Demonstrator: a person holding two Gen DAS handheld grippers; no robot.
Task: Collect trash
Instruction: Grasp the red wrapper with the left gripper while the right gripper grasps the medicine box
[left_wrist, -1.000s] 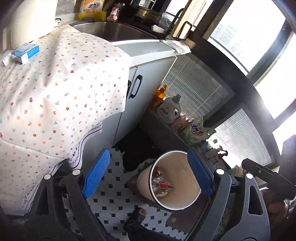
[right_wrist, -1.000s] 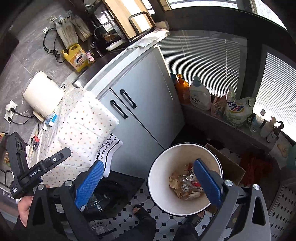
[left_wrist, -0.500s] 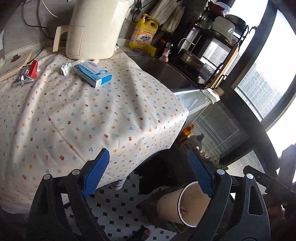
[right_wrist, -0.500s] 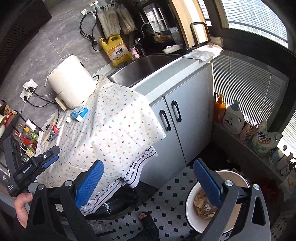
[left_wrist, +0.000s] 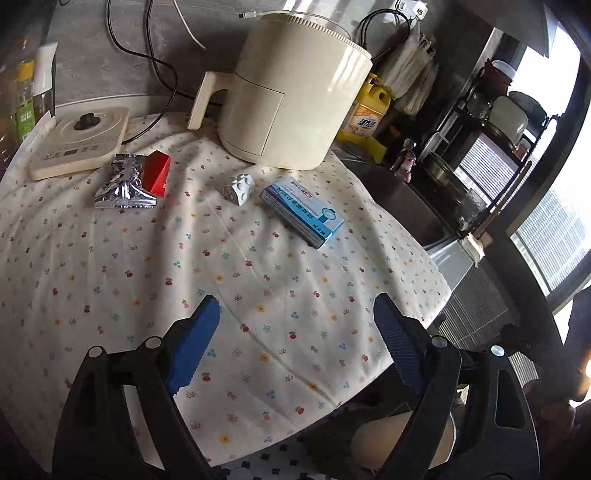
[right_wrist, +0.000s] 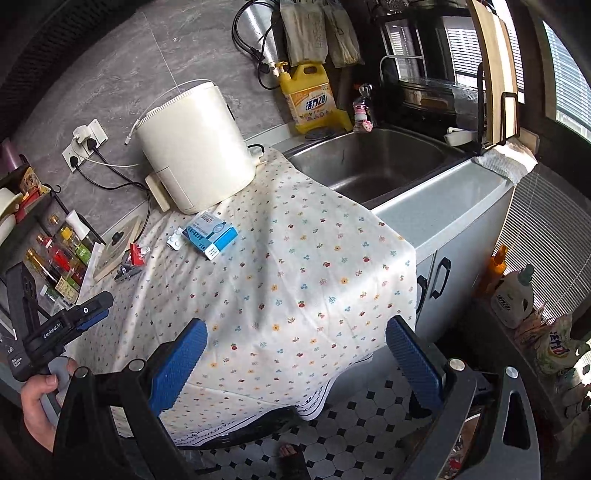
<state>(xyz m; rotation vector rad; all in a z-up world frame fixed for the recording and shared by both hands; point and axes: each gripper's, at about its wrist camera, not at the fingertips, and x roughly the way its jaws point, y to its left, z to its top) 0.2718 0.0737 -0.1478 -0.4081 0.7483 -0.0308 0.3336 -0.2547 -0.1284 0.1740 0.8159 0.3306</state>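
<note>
A second ago both cameras looked down into the bin; now both look across the flowered cloth (left_wrist: 258, 280) on the counter. The swing suggests a drop-off is finished and the person is turning back for more trash.

The left gripper (left_wrist: 295, 347) hovers over the near part of the cloth with its jaws spread and nothing between them. The right gripper (right_wrist: 295, 362) hangs off the cloth's front edge, also spread and empty.

Three pieces remain on the cloth, all at the far side near the cream appliance (left_wrist: 295, 88). A foil wrapper (left_wrist: 123, 184) lies at the left, touching something red that may be a small pack; the view does not settle it. A small white lump (left_wrist: 239, 189) sits in the middle, and just beside it a blue box (left_wrist: 303, 210) lies flat. All three are well apart from either gripper.

The bin (left_wrist: 402, 443) shows only as a tan curve at the bottom of the left view, below the cloth's edge and behind the gripper's frame.

The task looks partly done: the next step is probably a reach toward the blue box or the lump, the nearest pieces.
</note>
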